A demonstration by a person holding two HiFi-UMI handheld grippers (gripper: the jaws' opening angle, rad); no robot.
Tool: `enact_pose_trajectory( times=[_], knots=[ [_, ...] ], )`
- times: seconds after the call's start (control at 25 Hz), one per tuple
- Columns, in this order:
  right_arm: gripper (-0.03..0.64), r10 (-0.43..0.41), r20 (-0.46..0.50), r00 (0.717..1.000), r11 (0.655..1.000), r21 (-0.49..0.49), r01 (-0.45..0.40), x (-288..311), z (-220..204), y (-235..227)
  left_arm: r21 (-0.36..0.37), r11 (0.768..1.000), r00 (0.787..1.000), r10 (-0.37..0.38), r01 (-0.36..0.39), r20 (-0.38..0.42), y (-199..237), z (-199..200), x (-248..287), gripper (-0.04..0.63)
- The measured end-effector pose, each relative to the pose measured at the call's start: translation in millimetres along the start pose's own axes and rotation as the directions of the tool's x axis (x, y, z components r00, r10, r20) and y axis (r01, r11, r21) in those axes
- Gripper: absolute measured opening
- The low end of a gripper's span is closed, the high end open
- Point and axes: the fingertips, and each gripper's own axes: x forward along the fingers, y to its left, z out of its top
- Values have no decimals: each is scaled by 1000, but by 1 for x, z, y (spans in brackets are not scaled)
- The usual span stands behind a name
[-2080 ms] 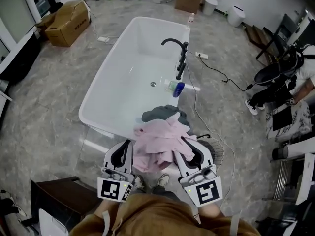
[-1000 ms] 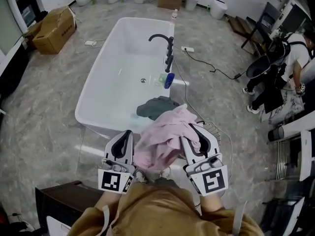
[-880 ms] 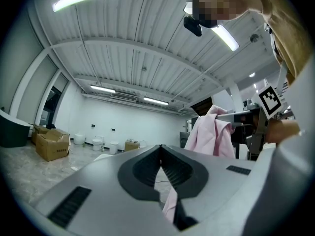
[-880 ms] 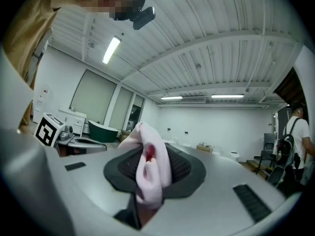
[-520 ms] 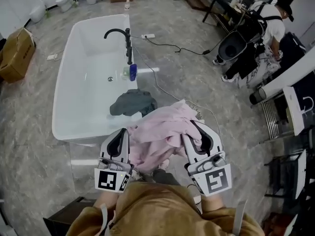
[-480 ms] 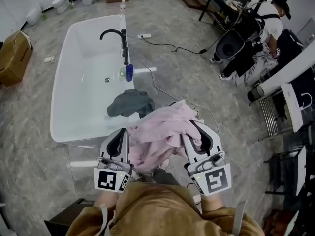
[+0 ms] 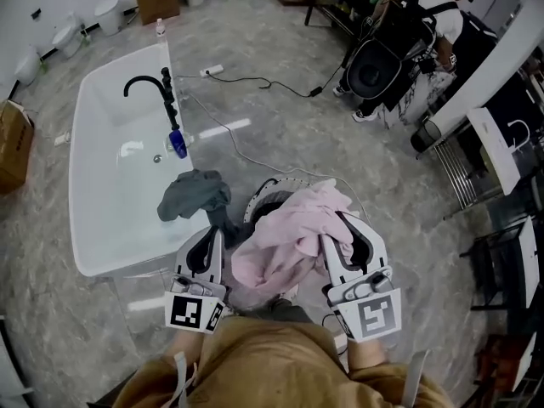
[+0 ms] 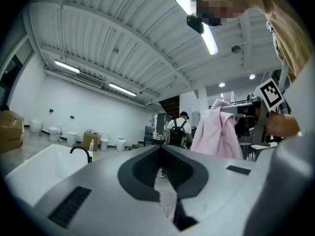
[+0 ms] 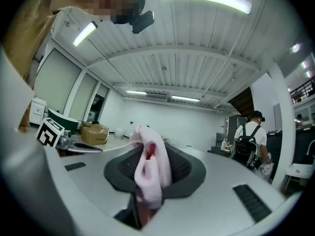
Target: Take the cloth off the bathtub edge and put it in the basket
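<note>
In the head view my right gripper (image 7: 338, 228) is shut on a pink cloth (image 7: 289, 236), which hangs bunched between the two grippers. In the right gripper view a fold of the pink cloth (image 9: 150, 176) is pinched between the pads of the right gripper (image 9: 150, 167). Just beyond and under the cloth shows the rim of a round wire basket (image 7: 265, 195), partly hidden. A grey cloth (image 7: 194, 195) lies over the edge of the white bathtub (image 7: 102, 228). My left gripper (image 7: 206, 246) is shut and holds nothing; the left gripper view shows its pads (image 8: 147, 166) together.
A black faucet (image 7: 153, 87) and a blue bottle (image 7: 178, 143) stand on the tub's right rim. A cable (image 7: 255, 155) and power strip (image 7: 212, 70) lie on the floor. A person with a backpack (image 7: 399, 41) stands far right, near a metal rack (image 7: 463, 172).
The view has swung right, so the bathtub has slid to the left. The pink cloth, still in my right gripper, has moved away from the tub edge and over the basket.
</note>
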Motion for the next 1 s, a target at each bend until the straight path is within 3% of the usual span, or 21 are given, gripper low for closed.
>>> enact_pose_trajectory(
  times=[0.48,1.0],
  knots=[
    [89,6,32,999,1000,27,-6,-23,-26,-140,37,999,1000,-8,7,17,-105,9,114,8],
    [89,-50,32,998,999,24,49,-4,-29,-175,52,995,996,-84,84,-8,-114,5,159,8]
  ],
)
